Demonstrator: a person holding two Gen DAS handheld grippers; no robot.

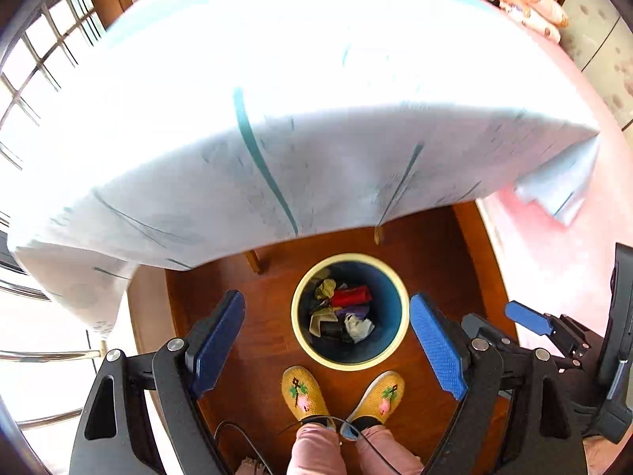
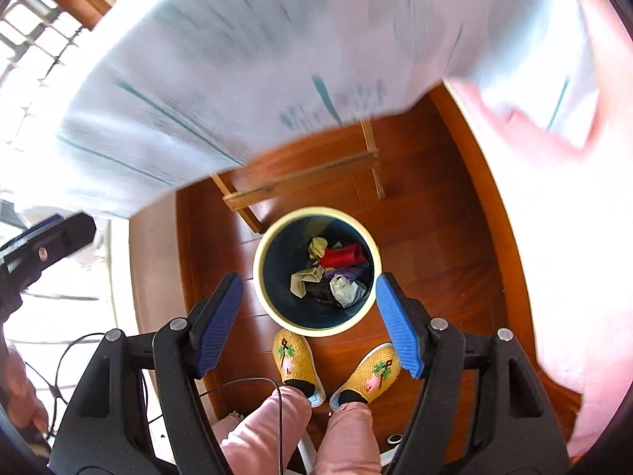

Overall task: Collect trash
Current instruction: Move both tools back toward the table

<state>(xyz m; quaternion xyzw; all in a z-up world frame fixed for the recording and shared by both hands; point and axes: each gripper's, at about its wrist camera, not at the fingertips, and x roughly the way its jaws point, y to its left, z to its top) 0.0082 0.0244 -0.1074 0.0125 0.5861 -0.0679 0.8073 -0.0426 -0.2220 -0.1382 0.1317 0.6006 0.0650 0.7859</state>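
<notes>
Both pairs of blue-padded fingers stand spread wide with nothing between them: the left gripper (image 1: 328,340) and the right gripper (image 2: 310,320) each hang above a round waste bin (image 1: 300,340) on the wooden floor (image 1: 435,261), pointing almost straight down so the bin's mouth sits framed between the pads. That aim, judged from the 2 views, suits a drop, or the moment just after one, since neither gripper carries anything. The right gripper's blue finger (image 1: 528,316) also shows at the right edge of the left wrist view, just beside the left one, so the 2 tools hang close together over the same target. Inside the bin lies the collected trash: a red piece (image 2: 342,257) toward the far side, a crumpled white wad (image 2: 344,291) near the right wall, and a yellowish ball (image 2: 318,247) with other scraps around them. The bin stands near the person's 2 yellow embroidered slippers (image 1: 304,394), close enough to reach without stepping, and just in front of the table. Beyond it the pale blue tablecloth (image 1: 277,118) hangs over the table edge, its top washed out by window light, so whether any trash is left up there cannot be told. Pink bedding (image 1: 554,237) fills the right side.
</notes>
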